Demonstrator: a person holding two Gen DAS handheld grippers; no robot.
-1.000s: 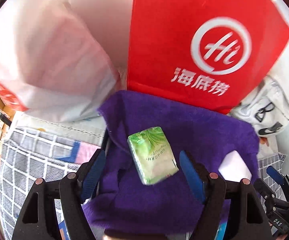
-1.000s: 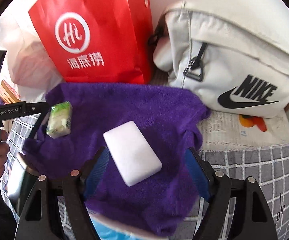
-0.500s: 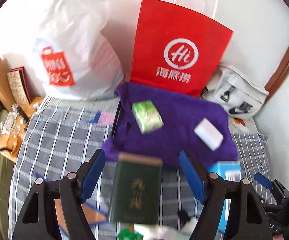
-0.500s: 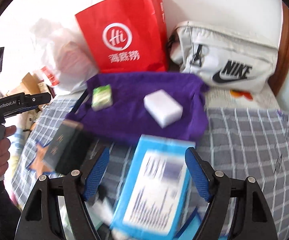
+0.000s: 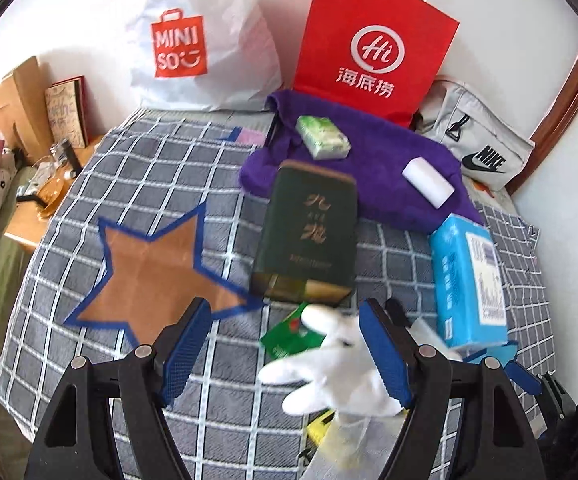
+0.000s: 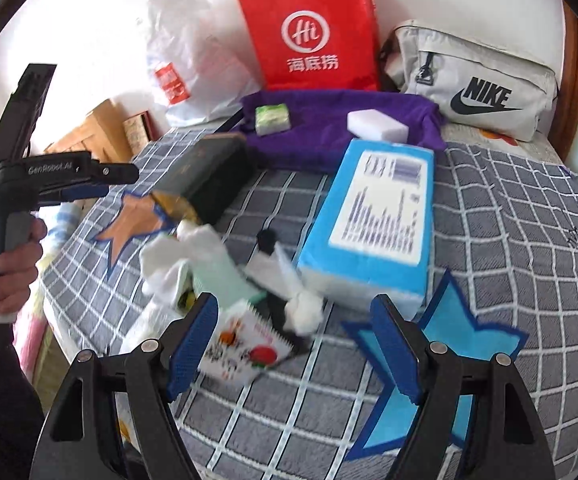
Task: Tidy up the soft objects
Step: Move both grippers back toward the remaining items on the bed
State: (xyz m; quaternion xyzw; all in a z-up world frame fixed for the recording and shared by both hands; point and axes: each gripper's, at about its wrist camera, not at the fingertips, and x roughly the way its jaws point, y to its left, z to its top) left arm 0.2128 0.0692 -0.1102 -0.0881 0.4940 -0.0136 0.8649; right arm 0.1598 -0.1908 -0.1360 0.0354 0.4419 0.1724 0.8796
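Note:
A purple towel (image 5: 373,152) lies at the back of the checked bed, also in the right wrist view (image 6: 329,120). On it rest a green tissue pack (image 5: 323,137) (image 6: 273,119) and a white sponge (image 5: 428,179) (image 6: 377,127). A white glove (image 5: 337,364) (image 6: 177,256) lies near the front, between my left gripper's blue pads. My left gripper (image 5: 285,352) is open and empty. My right gripper (image 6: 293,352) is open and empty above a snack packet (image 6: 245,348). A blue tissue pack (image 5: 469,276) (image 6: 373,224) lies on the right.
A dark green box (image 5: 309,232) stands mid-bed. A brown star patch (image 5: 153,268) and a blue star patch (image 6: 441,344) mark the cover. A red paper bag (image 5: 369,44), white plastic bag (image 5: 201,40) and grey Nike bag (image 5: 477,140) line the wall. A wooden bedside table (image 5: 29,128) is left.
Both grippers have pulled back from the purple towel, leaving the tissue pack and sponge on it. The view now takes in the whole bed and the nearer objects.

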